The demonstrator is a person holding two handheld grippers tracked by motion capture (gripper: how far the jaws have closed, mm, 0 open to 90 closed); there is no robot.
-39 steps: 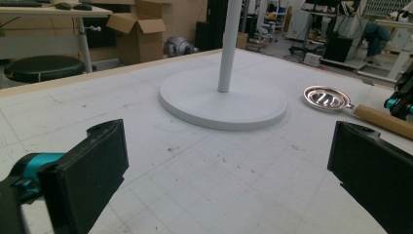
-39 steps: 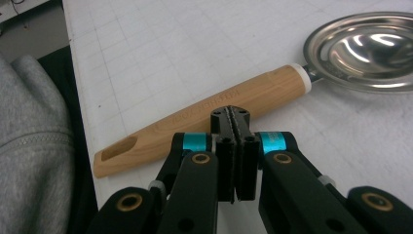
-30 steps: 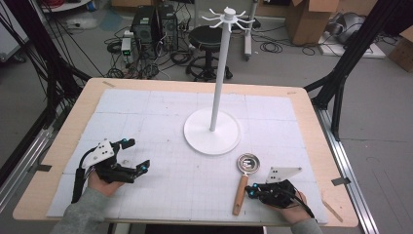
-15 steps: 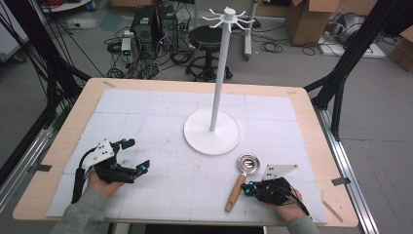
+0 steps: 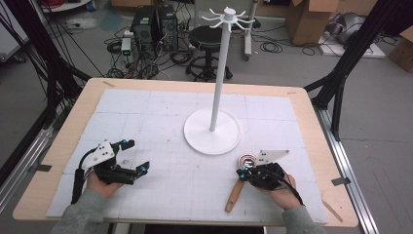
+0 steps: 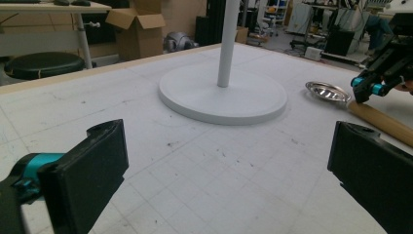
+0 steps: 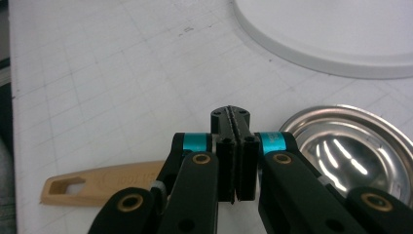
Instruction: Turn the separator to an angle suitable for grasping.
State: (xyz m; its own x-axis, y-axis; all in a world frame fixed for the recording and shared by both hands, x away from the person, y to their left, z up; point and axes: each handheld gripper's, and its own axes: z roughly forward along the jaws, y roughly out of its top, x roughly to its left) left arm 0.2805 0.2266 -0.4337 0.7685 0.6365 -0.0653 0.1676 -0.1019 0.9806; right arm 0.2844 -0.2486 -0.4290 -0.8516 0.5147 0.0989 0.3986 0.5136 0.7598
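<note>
White stand base (image 5: 212,131) just beyond ladle (image 5: 238,183); right gripper (image 7: 233,146) clenched, seemingly above its neck, hiding it. Left gripper (image 5: 131,158) released, empty.

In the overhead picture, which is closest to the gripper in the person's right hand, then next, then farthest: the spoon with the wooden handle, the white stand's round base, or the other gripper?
From the right gripper in the high view:
1. Spoon: directly under the jaws, wooden handle trailing toward the table's near edge.
2. Stand base: just beyond, toward the table's middle.
3. Left gripper: far across, near the left side.
</note>
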